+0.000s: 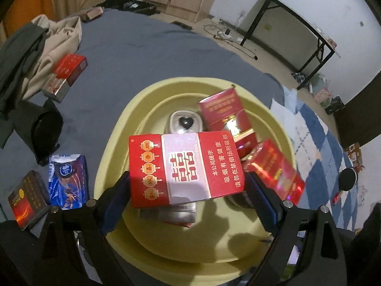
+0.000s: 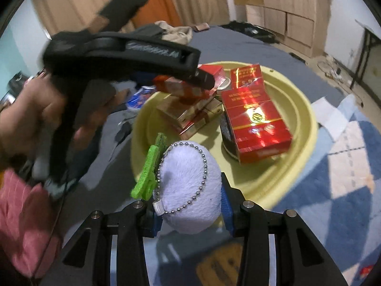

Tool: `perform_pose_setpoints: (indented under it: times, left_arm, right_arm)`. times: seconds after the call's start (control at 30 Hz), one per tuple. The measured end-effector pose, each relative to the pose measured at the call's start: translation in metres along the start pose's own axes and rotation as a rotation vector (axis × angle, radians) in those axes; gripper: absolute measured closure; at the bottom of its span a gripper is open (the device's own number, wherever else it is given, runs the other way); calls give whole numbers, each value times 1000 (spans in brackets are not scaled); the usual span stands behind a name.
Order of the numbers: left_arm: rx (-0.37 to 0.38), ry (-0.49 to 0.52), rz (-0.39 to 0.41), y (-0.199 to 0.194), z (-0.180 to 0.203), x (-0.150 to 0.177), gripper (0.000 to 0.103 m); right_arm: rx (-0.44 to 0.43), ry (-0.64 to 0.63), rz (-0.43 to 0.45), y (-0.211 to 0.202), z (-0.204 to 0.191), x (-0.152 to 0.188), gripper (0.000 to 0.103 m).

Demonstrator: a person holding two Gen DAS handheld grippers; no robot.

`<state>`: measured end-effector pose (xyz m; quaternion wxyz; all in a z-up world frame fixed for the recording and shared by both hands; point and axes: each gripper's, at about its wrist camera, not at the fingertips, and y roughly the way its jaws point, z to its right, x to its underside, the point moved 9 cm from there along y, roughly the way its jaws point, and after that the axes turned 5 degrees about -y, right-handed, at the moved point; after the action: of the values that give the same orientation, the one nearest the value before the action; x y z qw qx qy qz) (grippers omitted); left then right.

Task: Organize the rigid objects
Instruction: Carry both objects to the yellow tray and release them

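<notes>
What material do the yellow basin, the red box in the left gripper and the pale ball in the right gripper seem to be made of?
Yellow basin: probably moulded plastic, matt, with smooth stepped rings.
Red box: printed cardboard, likely under clear film; its silver band shines, and the left gripper clamps its sides.
Pale ball: soft plush, fuzzy nap, bearing a metal bead chain, held by the right gripper.

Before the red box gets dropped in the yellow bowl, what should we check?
1. Red box held between the left gripper's fingers: ok.
2. Box above the yellow bowl: ok.
3. Free spot underneath: not ok, other boxes already piled there.
4. Right gripper out of the way: cannot tell; it holds a fluffy toy at the bowl's rim.
5. Boxes left on the bed: not ok, several remain.
</notes>
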<state>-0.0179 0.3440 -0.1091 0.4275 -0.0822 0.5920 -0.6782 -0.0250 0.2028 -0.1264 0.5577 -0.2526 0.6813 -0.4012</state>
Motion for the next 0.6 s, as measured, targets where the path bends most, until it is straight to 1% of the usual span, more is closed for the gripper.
perform_pose_setpoints:
  times: [0.13, 0.27, 0.33, 0.47, 0.53, 0.57, 0.6]
  left_arm:
    - [-19, 6, -9, 8, -10, -1, 10]
    - [-9, -24, 2, 8, -17, -6, 10]
    - [-4, -39, -6, 10, -20, -5, 10]
    - [-17, -14, 10, 10, -18, -3, 9]
    - [-30, 4, 11, 10, -16, -2, 9]
    - [-36, 6, 10, 10, -15, -3, 9]
    - [-41, 5, 8, 10, -15, -3, 9]
  right_arm:
    - [33, -41, -18, 25, -8, -11, 64]
    - [51, 7, -32, 39, 3, -24, 63]
    - [55, 32, -44, 48, 8, -29, 62]
    - [52, 47, -58, 62, 6, -30, 60]
    - [42, 48, -64, 64, 8, -26, 51]
    - [48, 39, -69, 64, 9, -26, 47]
    - [52, 31, -72, 64, 9, -25, 39]
